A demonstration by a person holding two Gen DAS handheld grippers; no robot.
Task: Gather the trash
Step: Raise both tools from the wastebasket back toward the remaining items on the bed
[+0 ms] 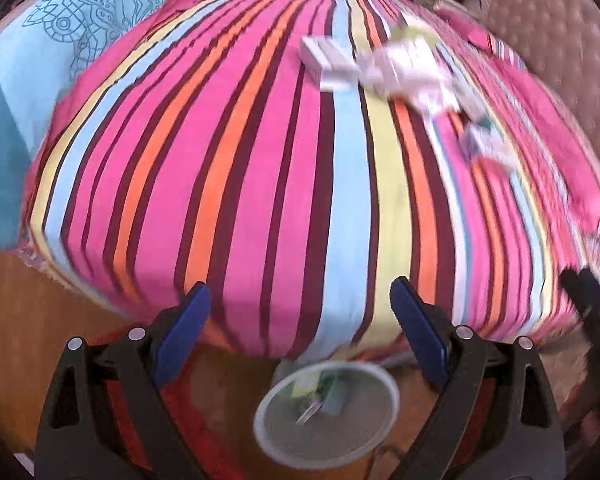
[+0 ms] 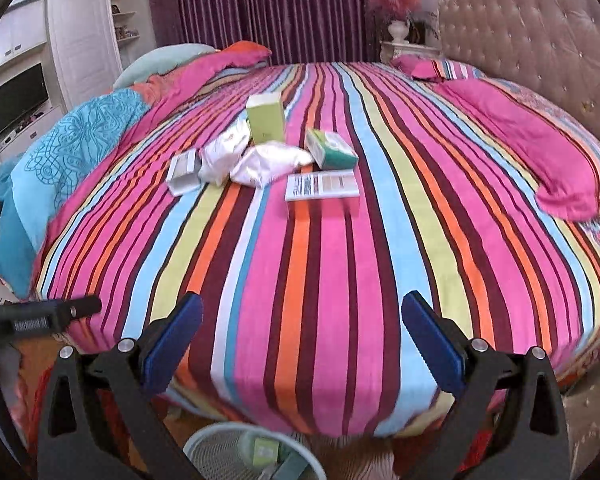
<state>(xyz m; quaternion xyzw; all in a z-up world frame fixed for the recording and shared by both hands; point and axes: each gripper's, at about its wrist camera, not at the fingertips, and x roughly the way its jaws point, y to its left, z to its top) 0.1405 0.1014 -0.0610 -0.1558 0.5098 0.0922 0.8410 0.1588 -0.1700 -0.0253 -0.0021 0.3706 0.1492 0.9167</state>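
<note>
television (image 2: 18,96), curtain (image 2: 276,8) (right wrist view only)

Even, soft daylight fills both my views, with no hard shadows or glare on the striped bedspread (image 2: 320,260). My right-hand view is mostly sharp: the stripes read crisply across the bedspread's middle, softening only toward its near edge. My left-hand view is smeared by motion, and the boxes and paper (image 1: 392,72) lying on the bedspread's far part are streaked and unreadable. In both, the fisheye bulges the bedspread into a dome, bends its stripes outward, and darkens the corners beyond it to black.
</note>
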